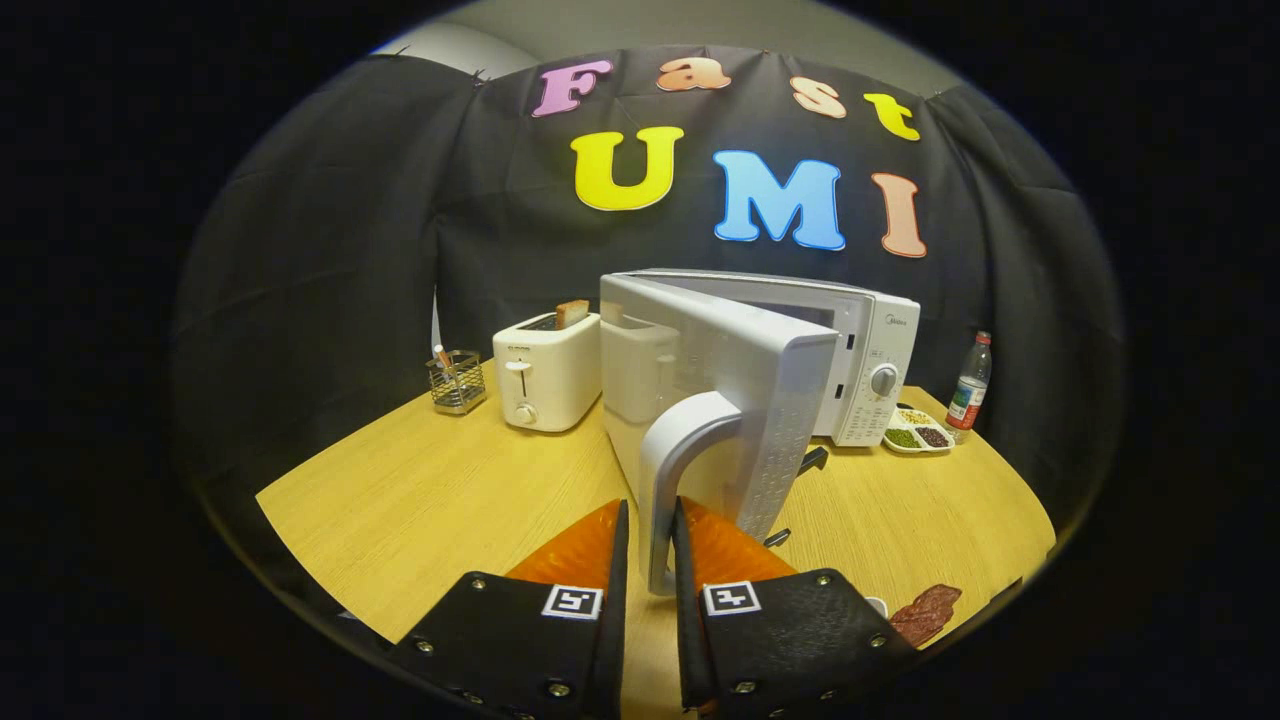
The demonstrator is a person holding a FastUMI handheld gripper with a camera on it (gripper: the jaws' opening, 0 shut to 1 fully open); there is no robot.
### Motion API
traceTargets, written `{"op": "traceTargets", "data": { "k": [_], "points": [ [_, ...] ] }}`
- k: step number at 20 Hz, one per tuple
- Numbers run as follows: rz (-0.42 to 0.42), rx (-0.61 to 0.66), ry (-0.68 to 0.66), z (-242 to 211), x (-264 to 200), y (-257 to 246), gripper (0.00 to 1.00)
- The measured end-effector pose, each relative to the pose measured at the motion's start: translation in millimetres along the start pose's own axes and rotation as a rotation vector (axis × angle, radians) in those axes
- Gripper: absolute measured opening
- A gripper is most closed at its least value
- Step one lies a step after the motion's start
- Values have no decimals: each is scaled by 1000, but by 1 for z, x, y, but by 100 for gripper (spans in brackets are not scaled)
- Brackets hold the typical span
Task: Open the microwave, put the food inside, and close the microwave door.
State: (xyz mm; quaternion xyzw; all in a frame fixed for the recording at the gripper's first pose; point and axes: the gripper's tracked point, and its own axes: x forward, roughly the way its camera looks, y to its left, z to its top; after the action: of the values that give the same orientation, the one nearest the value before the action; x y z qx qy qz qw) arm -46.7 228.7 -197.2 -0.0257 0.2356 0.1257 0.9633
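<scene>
The light wooden surface [420, 500] carries a white microwave [860, 350] at its far middle. At its nine o'clock stands a white two-slot toaster [545, 375], then a small wire-mesh holder [457, 382] farther toward nine. At three o'clock sit a white divided dish of grains [918, 432] and a clear plastic bottle [970, 385]. A reddish-brown slice of meat [925, 612] lies at five o'clock.

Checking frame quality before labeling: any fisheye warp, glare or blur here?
Gripper view: strong fisheye warp, the table edge bows; the microwave door and its handle, between the gripper fingers, look sharp; soft reflection of the toaster on the door; no harsh glare.
</scene>
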Motion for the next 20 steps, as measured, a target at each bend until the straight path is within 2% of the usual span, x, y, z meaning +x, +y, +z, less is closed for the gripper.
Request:
{"op": "traceTargets", "data": {
  "k": [4,7,9,12,14,17,18,20],
  "points": [
    [38,12,0,-2,-7,35,23],
    [103,0,-5,-1,-9,63,23],
    [194,-1,11,-4,-10,88,23],
    [405,13,27,0,-24,131,23],
    [462,-3,-6,11,-40,136,23],
    [488,-20,-69,29,-57,123,25],
    [494,-20,-88,34,-61,118,30],
    [454,-23,-134,47,-65,97,75]
  ]
}}
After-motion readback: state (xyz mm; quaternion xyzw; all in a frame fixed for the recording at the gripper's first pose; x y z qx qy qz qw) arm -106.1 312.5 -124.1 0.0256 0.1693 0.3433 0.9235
